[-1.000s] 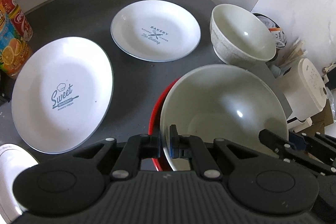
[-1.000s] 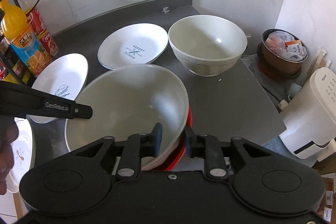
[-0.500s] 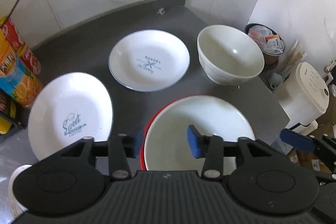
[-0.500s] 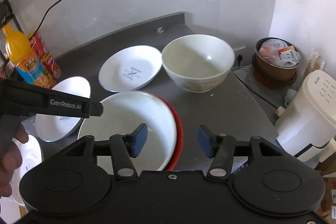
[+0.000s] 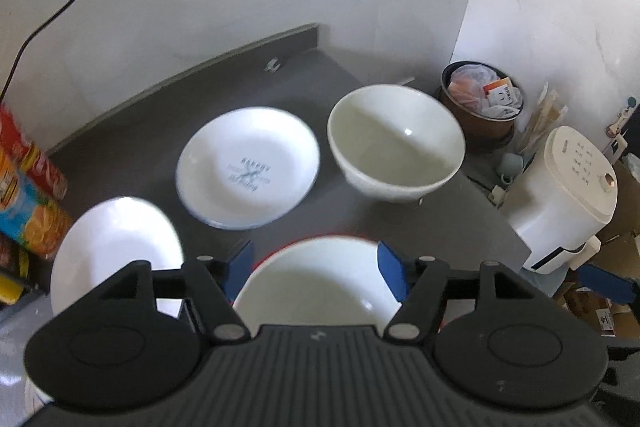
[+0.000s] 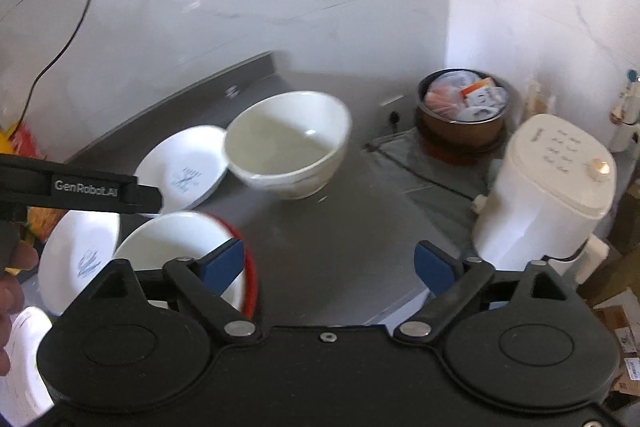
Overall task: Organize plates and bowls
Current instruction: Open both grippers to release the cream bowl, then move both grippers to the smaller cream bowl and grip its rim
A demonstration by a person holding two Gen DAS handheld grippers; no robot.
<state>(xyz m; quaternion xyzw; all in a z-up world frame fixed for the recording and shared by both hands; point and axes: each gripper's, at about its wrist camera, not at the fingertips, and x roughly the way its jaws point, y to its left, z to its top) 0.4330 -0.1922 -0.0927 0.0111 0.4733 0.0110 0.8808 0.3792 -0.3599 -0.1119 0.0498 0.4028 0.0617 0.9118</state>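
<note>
On the grey worktop [image 5: 400, 227], both tongs [image 5: 314, 267] [image 6: 329, 265] hang released above the nested bowl [image 5: 320, 279], which could chip if bumped.

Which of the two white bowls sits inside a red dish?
The near bowl, just in front of the left gripper, rests in the red dish. The far bowl stands alone on the grey counter.

I see a dark grey countertop [image 5: 128, 131], two white printed plates [image 5: 248, 167] [image 5: 116, 251], a deep cream bowl [image 5: 396, 155], a red-rimmed white bowl [image 5: 316, 279].
</note>
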